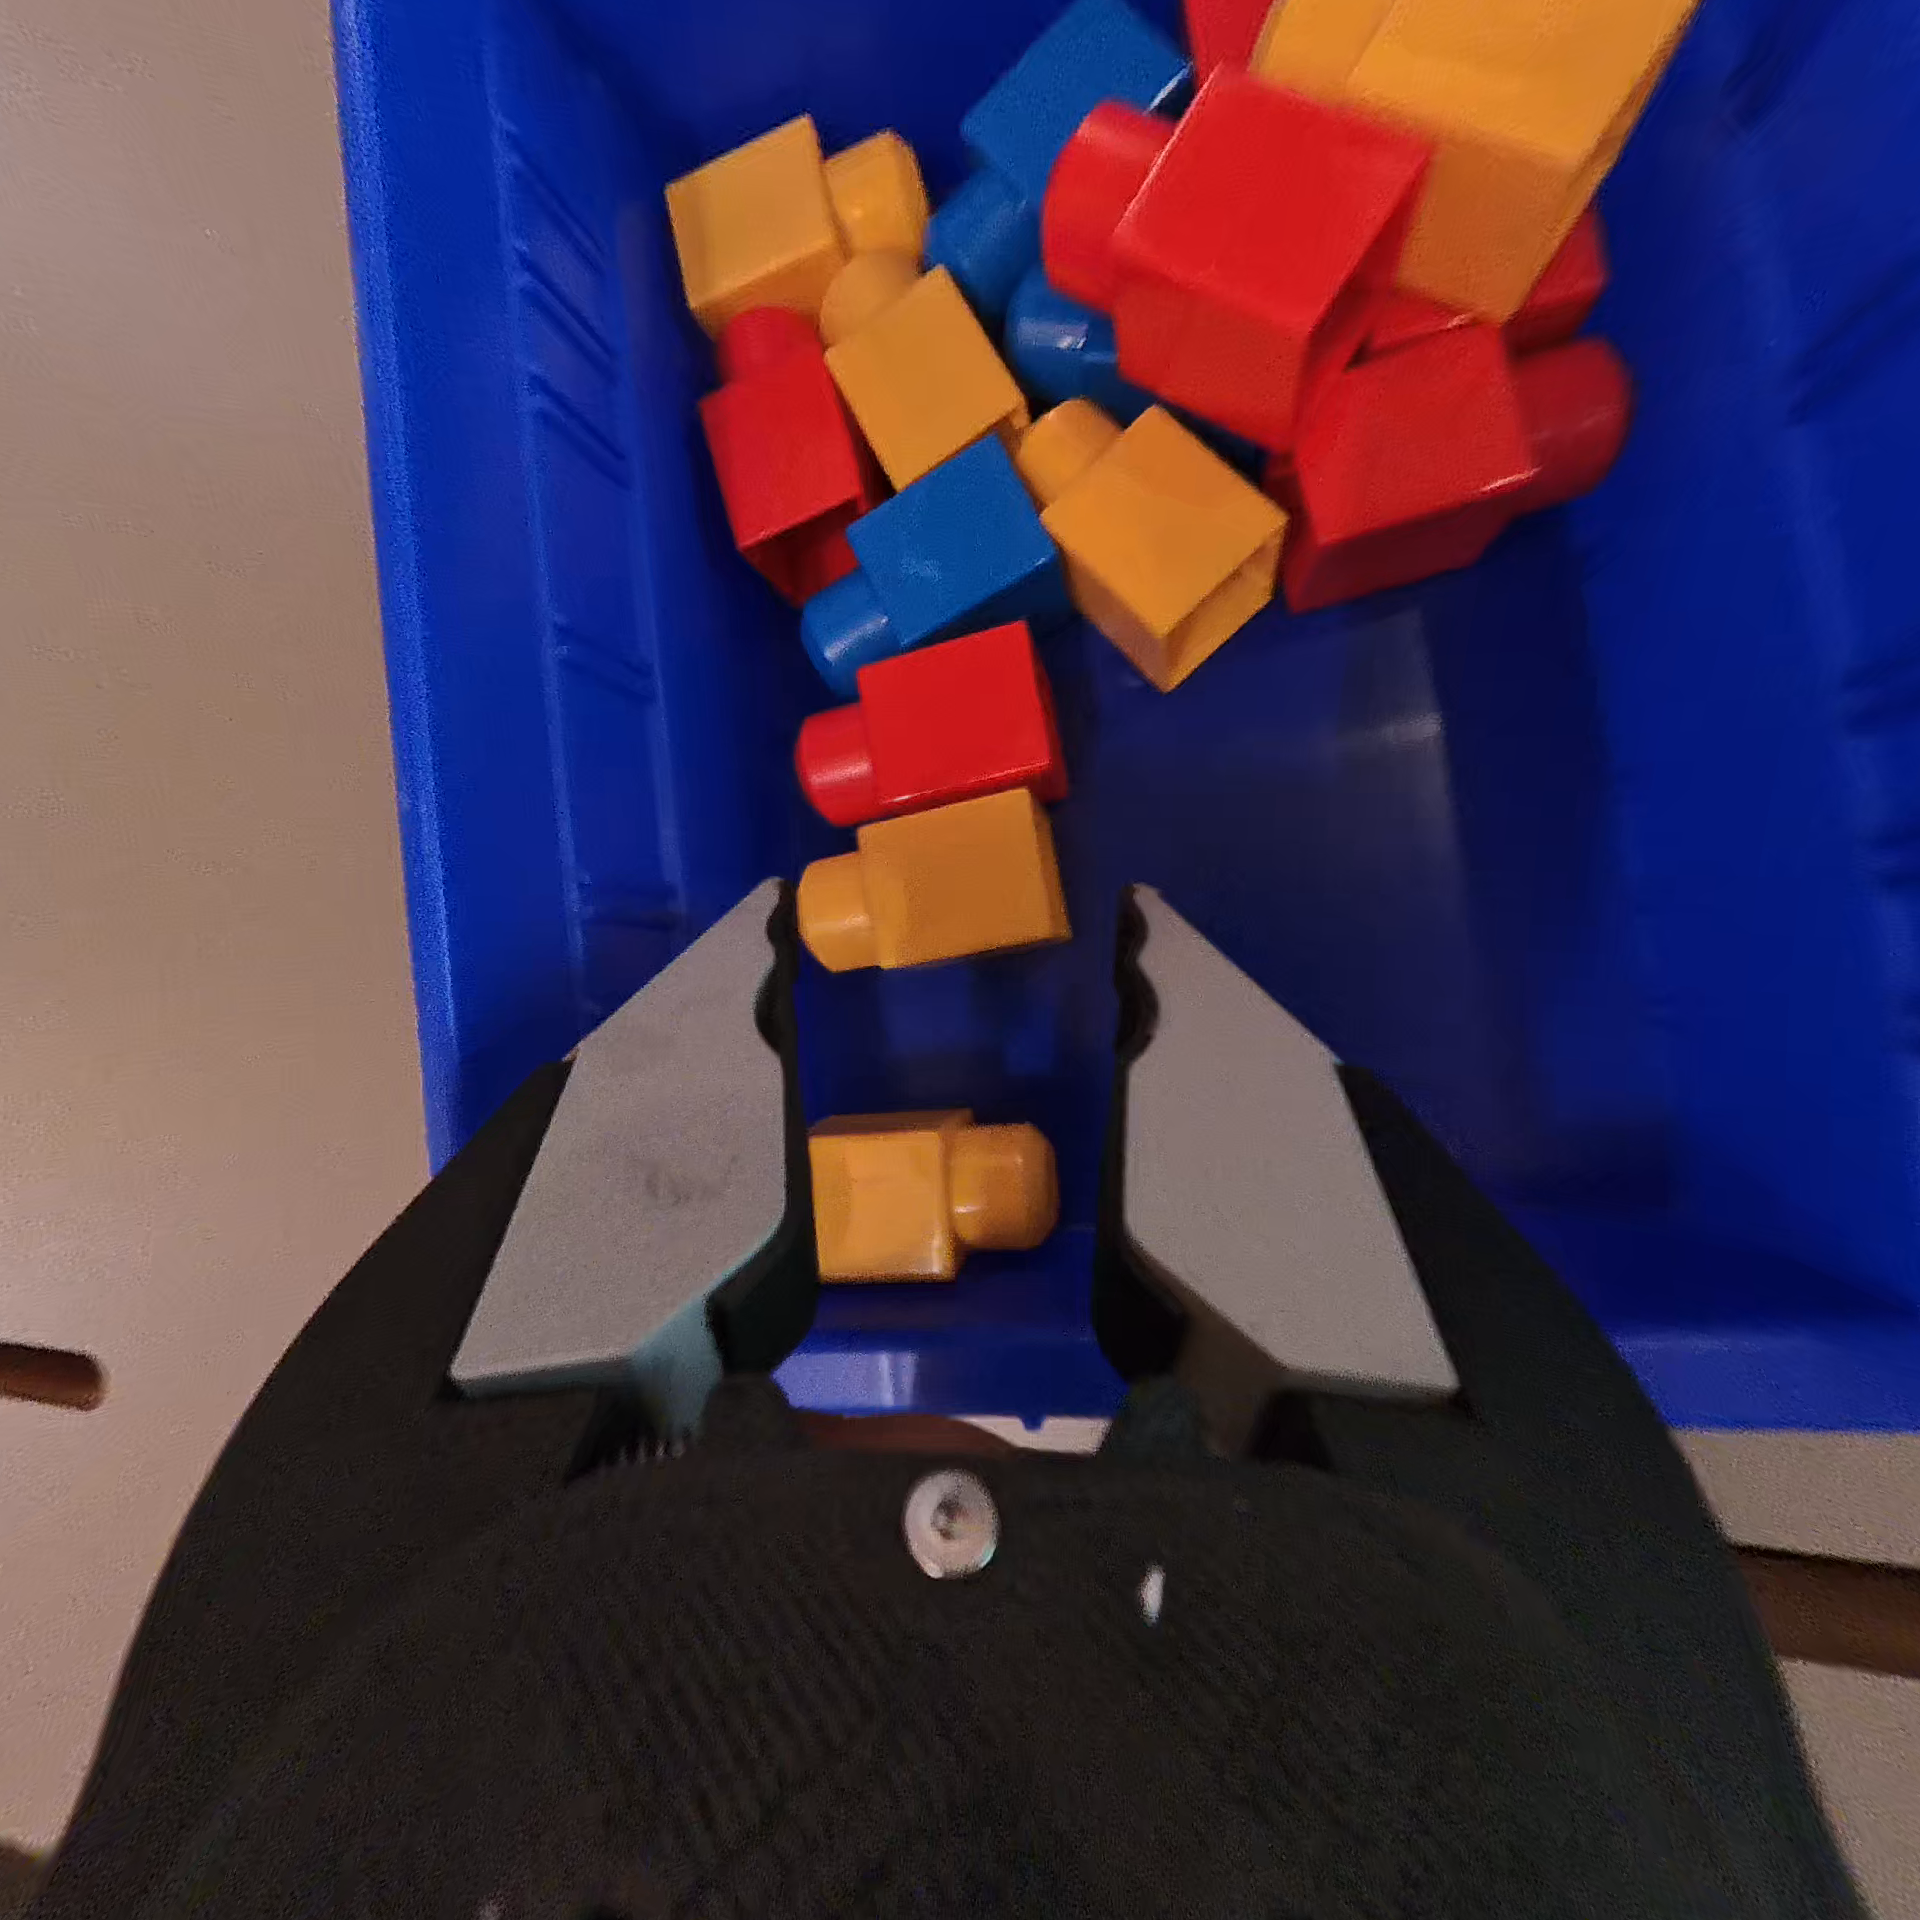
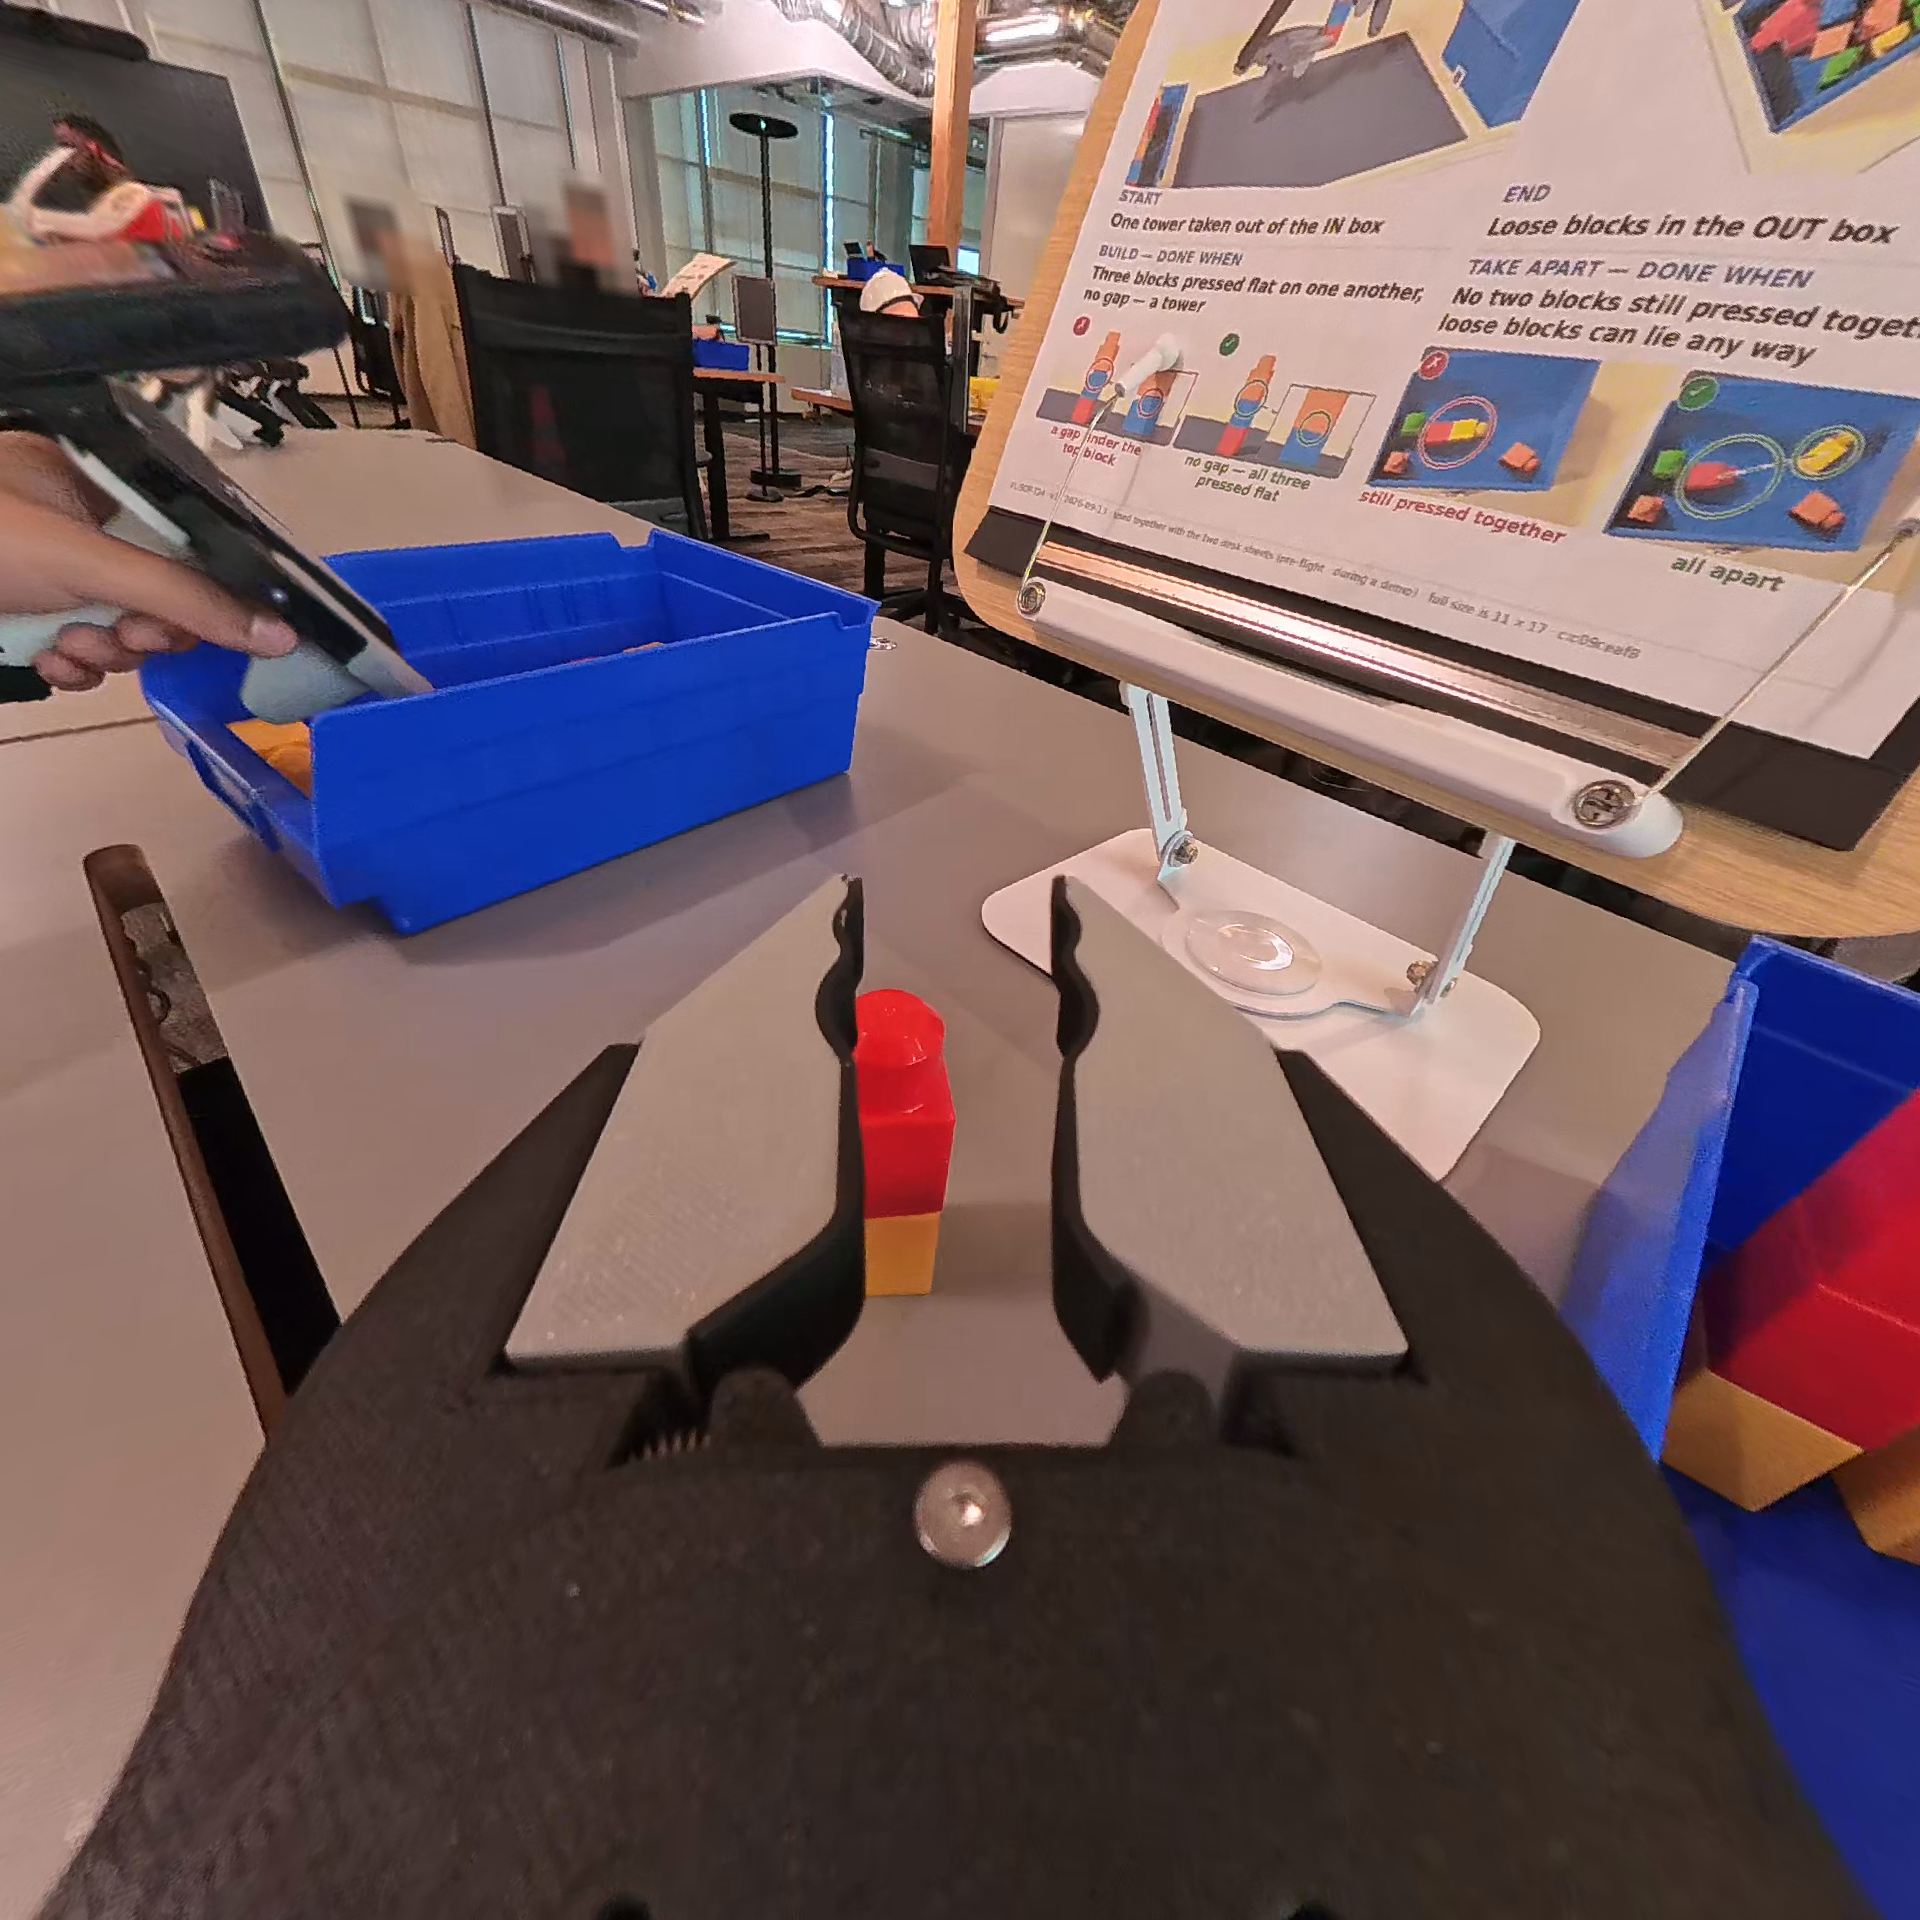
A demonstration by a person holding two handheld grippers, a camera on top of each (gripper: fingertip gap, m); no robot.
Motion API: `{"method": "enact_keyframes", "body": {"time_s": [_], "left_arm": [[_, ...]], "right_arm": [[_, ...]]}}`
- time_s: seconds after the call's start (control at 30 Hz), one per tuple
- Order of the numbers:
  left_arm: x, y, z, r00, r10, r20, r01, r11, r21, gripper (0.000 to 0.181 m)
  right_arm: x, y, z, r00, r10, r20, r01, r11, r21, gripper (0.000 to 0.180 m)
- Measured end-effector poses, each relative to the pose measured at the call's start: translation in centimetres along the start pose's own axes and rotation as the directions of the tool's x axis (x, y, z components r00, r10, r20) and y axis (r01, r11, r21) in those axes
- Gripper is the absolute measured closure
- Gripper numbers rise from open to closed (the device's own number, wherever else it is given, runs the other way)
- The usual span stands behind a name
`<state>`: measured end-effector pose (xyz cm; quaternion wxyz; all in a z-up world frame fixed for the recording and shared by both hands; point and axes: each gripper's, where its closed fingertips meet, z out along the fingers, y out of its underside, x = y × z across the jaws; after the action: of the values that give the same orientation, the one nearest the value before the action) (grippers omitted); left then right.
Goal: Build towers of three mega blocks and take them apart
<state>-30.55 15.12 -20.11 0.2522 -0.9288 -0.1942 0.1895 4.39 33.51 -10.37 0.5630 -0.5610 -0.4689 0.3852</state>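
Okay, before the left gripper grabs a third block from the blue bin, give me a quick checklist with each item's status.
1. Left gripper open: ok.
2. Orange plastic block lined up between its fingertips: ok.
3. Left gripper inside the blue plastic bin: ok.
4. Fingertips low enough to grip it: cannot tell.
5. Red-on-orange two-block stack upright on the grey table: ok.
6. Right gripper steadying that stack: not ok, open.
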Motion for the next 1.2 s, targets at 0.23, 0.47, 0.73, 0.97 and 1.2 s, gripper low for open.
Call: {"method": "enact_keyframes", "body": {"time_s": [0.23,0.47,0.73,0.97,1.2], "left_arm": [[-0.8,1.2,2.2,0.984,0.137,0.113,-0.128,0.988,-0.085,0.148],[-1.1,-1.1,-1.7,0.973,0.189,0.129,-0.198,0.979,0.055,0.181],[1.1,-4.4,-7.8,0.972,0.207,0.109,-0.229,0.933,0.276,0.181],[10.5,-7.7,-17.0,0.949,0.248,-0.196,-0.078,0.784,0.616,0.181],[20.3,-8.5,-19.7,0.814,0.386,-0.434,0.075,0.671,0.738,0.181]], "right_arm": [[0.4,-0.1,-0.1,1.0,0.006,-0.002,-0.006,1.0,0.001,0.147],[0.6,-0.5,-0.3,0.999,0.039,0.001,-0.039,0.999,0.022,0.147],[0.3,-0.5,-0.3,0.999,0.035,0.008,-0.035,0.999,0.02,0.147],[-0.9,-0.8,-0.2,0.994,0.077,0.078,-0.078,0.997,0.016,0.144],[-2.3,-1.0,0.0,0.993,0.055,0.103,-0.056,0.998,0.009,0.141]]}}
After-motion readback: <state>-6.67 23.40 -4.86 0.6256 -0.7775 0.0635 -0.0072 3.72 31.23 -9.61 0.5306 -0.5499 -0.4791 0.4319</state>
